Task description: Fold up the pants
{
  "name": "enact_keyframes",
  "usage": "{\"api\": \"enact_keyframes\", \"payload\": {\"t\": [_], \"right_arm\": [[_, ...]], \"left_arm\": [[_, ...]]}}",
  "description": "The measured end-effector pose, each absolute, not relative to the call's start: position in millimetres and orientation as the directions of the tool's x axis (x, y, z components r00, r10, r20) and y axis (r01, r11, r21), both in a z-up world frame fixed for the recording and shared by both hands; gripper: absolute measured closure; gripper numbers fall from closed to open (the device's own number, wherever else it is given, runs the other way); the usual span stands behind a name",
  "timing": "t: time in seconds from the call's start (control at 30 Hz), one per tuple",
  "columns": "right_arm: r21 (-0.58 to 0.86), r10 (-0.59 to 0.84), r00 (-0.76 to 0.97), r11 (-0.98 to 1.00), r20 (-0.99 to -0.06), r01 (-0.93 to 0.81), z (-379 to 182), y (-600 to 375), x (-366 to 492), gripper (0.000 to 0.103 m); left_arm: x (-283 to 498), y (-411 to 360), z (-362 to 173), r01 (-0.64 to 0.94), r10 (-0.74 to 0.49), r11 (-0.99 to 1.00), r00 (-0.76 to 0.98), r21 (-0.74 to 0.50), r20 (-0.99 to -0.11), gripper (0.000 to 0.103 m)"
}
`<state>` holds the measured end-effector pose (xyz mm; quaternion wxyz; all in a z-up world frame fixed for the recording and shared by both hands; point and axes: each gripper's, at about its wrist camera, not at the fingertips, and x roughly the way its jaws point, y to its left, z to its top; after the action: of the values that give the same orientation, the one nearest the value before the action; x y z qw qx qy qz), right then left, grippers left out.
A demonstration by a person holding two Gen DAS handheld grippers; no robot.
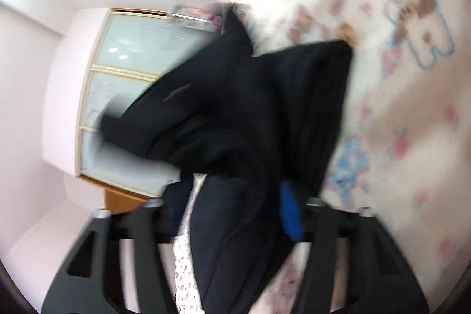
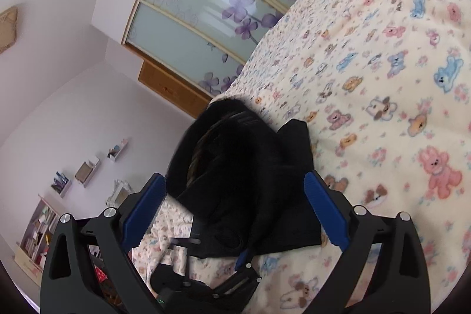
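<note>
The black pants (image 2: pixel 244 164) lie bunched in a thick fold on the teddy-bear bedspread (image 2: pixel 382 84), near the bed's edge. My right gripper (image 2: pixel 235 214) stands open, and its blue pads (image 2: pixel 326 214) flank the near end of the bundle without pressing on it. In the blurred left wrist view the pants (image 1: pixel 235 108) fill the middle. My left gripper (image 1: pixel 229 196) has its jaws wide apart with cloth draped between them. One blue pad (image 1: pixel 290 214) shows at the right and the other is hidden by cloth. The right wrist view shows the left gripper (image 2: pixel 206 281) low, just under the bundle.
A wardrobe with frosted glass doors and purple flowers (image 2: pixel 220 8) stands beyond the bed's left edge. Small wall shelves (image 2: pixel 88 169) and a bookcase (image 2: pixel 38 234) lie to the lower left. The bedspread runs on to the right and far side.
</note>
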<state>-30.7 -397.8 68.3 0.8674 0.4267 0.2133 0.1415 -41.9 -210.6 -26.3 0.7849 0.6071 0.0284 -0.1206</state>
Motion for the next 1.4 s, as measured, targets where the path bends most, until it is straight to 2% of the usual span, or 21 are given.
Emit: {"api": "enact_keyframes", "payload": {"t": [0.1,0.2,0.37,0.47,0.57,0.73,0.77,0.8,0.9,1.27,1.33,1.37,1.4], "right_arm": [[0.762,0.454,0.852,0.639,-0.26,-0.107,74.2,-385.4,-29.8,0.006],[0.733,0.459,0.845,0.669,-0.276,-0.124,76.0,-374.7,-28.5,0.008],[0.772,0.462,0.808,0.636,-0.365,-0.016,57.3,-374.3,-18.2,0.028],[0.781,0.432,0.777,0.613,-0.457,0.119,35.0,-379.2,-12.7,0.028],[0.792,0.408,0.78,0.585,-0.475,0.176,25.1,-386.4,-7.1,0.027],[0.79,0.387,0.779,0.575,-0.493,0.214,14.4,-385.1,12.8,0.027],[0.792,0.387,0.777,0.568,-0.496,0.223,10.4,-384.3,16.8,0.032],[0.793,0.384,0.777,0.564,-0.499,0.231,5.1,-382.9,20.2,0.05],[0.781,0.357,0.785,0.576,-0.507,0.242,2.3,-380.9,17.6,0.063],[0.711,0.311,0.795,0.673,-0.521,0.203,31.8,-351.0,-12.4,0.068],[0.678,0.29,0.772,0.697,-0.566,0.234,23.8,-353.4,-3.4,0.067],[0.708,0.314,0.767,0.662,-0.56,0.246,17.1,-359.6,-1.7,0.066],[0.751,0.349,0.765,0.61,-0.542,0.253,10.6,-367.8,-1.5,0.061]], "left_arm": [[-45.3,-185.5,-5.9,0.26,-0.17,0.357,0.963,0.897,-0.212,0.019],[-36.8,-155.9,17.1,0.338,-0.171,0.512,0.941,0.79,-0.292,0.011],[-8.7,-101.3,46.4,0.408,-0.191,0.783,0.876,0.469,-0.443,0.01],[2.9,-73.5,57.6,0.415,-0.242,0.873,0.826,0.258,-0.508,0.007],[17.1,-52.0,59.7,0.392,-0.27,0.913,0.79,0.115,-0.551,0.007],[24.9,-43.6,41.0,0.358,-0.269,0.933,0.758,0.034,-0.594,0.006],[25.7,-45.5,37.7,0.355,-0.271,0.935,0.753,0.023,-0.6,0.006],[24.5,-46.9,34.5,0.352,-0.273,0.936,0.749,0.013,-0.604,0.006],[24.9,-46.4,28.4,0.339,-0.275,0.941,0.744,-0.01,-0.609,0.005],[34.6,-20.8,40.8,0.293,-0.297,0.951,0.766,-0.103,-0.569,0.004],[36.7,-22.0,44.9,0.294,-0.299,0.95,0.768,-0.103,-0.566,0.003],[37.4,-22.6,46.2,0.297,-0.305,0.949,0.766,-0.108,-0.566,0.003],[38.0,-24.0,47.4,0.311,-0.321,0.943,0.76,-0.117,-0.565,0.003]]}}
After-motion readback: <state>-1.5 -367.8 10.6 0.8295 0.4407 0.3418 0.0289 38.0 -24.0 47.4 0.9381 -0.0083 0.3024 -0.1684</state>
